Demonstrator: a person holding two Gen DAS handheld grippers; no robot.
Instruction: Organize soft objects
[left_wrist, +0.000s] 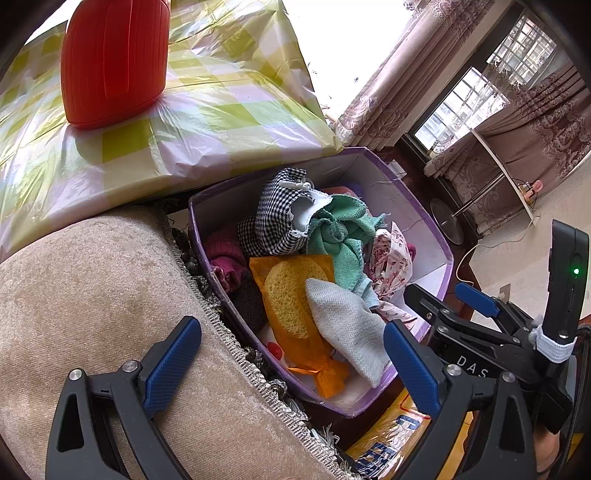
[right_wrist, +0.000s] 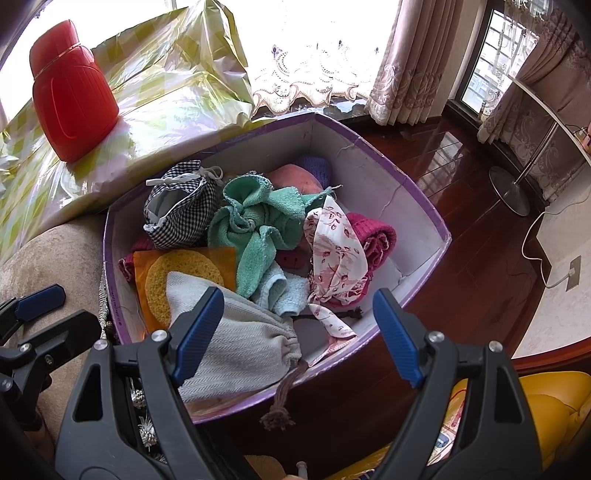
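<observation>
A purple-rimmed box holds several soft items: a checked pouch, a green towel, a yellow sponge in an orange bag, a grey drawstring bag, a floral cloth and maroon knitwear. My left gripper is open and empty above the box's near edge. My right gripper is open and empty over the grey bag; it also shows in the left wrist view.
A beige cushion lies left of the box. A check-wrapped package behind carries a red plastic jar. Dark wood floor, curtains and a stand lie to the right. A yellow object sits bottom right.
</observation>
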